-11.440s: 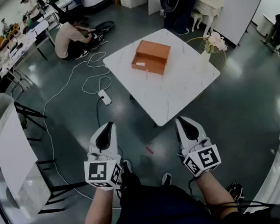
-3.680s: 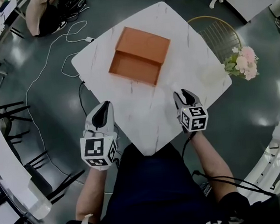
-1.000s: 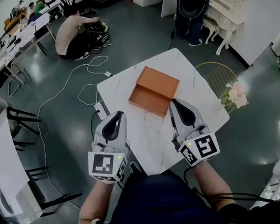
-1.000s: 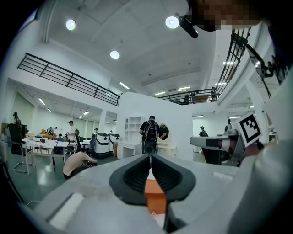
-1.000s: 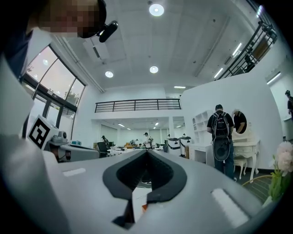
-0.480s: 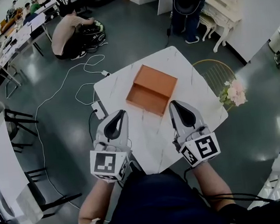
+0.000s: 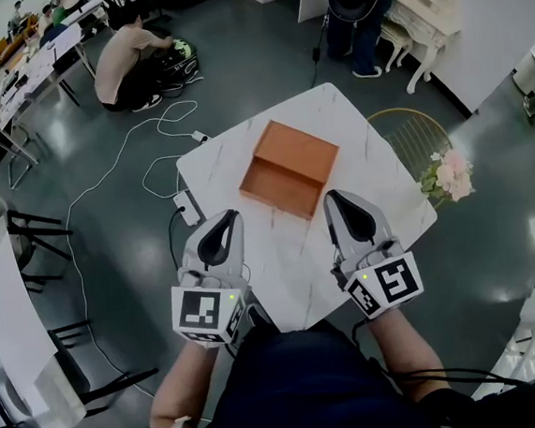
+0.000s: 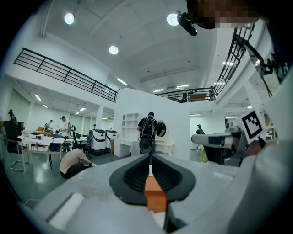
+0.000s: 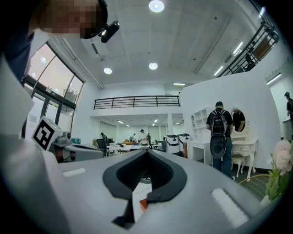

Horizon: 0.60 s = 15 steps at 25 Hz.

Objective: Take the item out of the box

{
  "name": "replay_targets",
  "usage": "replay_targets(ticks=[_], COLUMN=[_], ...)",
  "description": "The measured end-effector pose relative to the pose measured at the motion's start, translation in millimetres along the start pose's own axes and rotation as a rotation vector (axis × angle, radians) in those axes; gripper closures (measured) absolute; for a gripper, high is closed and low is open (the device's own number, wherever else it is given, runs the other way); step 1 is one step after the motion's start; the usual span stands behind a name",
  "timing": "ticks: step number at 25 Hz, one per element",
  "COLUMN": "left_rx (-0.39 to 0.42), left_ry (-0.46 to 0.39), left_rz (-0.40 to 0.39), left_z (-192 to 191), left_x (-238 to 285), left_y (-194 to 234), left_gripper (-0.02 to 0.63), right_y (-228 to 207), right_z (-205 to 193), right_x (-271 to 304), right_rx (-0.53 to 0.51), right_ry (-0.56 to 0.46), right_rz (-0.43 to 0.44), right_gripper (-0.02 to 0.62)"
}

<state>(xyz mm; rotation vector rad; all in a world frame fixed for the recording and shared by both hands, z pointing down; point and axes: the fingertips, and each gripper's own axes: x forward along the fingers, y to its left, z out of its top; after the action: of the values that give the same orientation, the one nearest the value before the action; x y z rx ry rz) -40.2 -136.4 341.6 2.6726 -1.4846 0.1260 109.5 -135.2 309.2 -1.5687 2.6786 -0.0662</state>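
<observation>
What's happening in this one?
A person stands at a white table with a gripper in each hand. The left gripper and right gripper are both shut and empty, held by the table's near edge, short of the orange box. Neither touches the box, and its contents can't be made out.

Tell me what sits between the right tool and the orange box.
Only bare white tabletop lies between the right tool and the orange box, seen in the head view.
</observation>
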Motion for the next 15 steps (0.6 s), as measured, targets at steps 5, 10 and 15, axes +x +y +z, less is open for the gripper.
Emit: replay_targets(ticks=[5,10,15], left_rx=[-0.001,-0.002,-0.003], left_ry=[0.006,0.009,0.016], left_rz=[-0.002,-0.007,-0.012], left_z=[-0.9,-0.4,-1.3], left_x=[-0.1,1.3,2.1], left_y=[1.5,2.0,2.8], left_gripper=[0.586,0.586,0.586], right_y=[1.1,1.3,2.6], right_z=[0.1,-0.8,0.5], right_x=[0.4,1.0,1.4], right_rx=[0.004,0.018,0.018], right_ry=[0.004,0.008,0.009], right_rz=[-0.001,0.0,0.002], right_gripper=[0.594,0.594,0.594])
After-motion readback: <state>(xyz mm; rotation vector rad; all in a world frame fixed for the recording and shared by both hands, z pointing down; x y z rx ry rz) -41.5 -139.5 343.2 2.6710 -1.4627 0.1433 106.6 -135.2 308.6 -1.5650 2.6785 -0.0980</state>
